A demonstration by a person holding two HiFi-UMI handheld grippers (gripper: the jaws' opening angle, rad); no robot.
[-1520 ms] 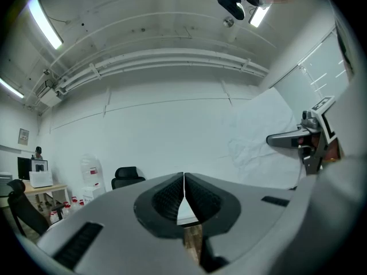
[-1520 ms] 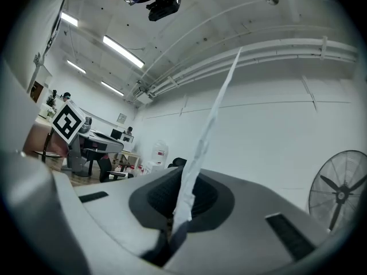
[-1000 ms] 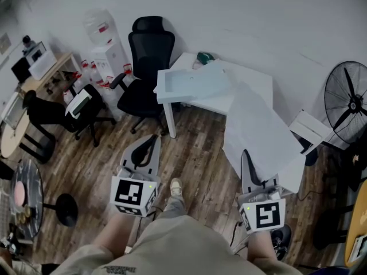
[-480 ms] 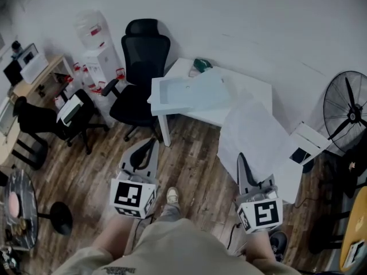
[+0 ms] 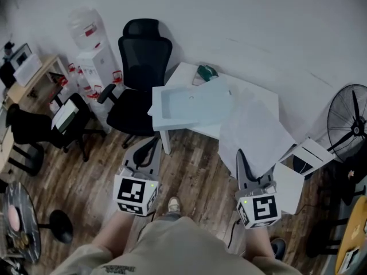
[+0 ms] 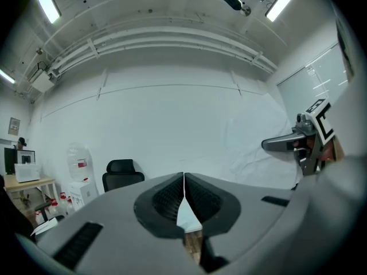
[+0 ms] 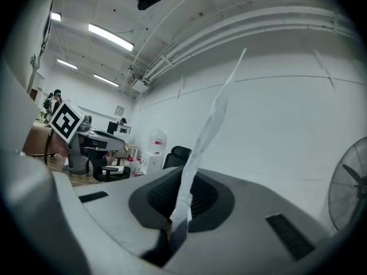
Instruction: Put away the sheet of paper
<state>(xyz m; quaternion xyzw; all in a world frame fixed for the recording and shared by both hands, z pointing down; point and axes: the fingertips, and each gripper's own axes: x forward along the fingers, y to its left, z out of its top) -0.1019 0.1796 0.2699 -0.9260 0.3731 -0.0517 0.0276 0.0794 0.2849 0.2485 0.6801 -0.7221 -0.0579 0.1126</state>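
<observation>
The chair (image 5: 143, 56) stands at 12 o'clock from the left gripper (image 5: 151, 146), whose jaws are together on nothing. The table (image 5: 184, 73) is at its 1 o'clock. The right gripper (image 5: 239, 156) has its jaws clamped on the paper (image 5: 255, 129), which spreads toward 12 o'clock across the table's right end. A fan (image 5: 351, 122) is at 2 o'clock.

dim head view, ceiling tube lights (image 7: 112, 37) glaring, fisheye-warped dark edges

- White table (image 5: 182, 73) seen at upper centre, set against the wall; pale blue tray (image 5: 192, 103) and small green object (image 5: 207, 71) laid on it.
- Wood floor (image 5: 195, 165) seen below; black office chair (image 5: 137, 90), water dispenser (image 5: 92, 56) and fan (image 5: 350, 125) stood on it.
</observation>
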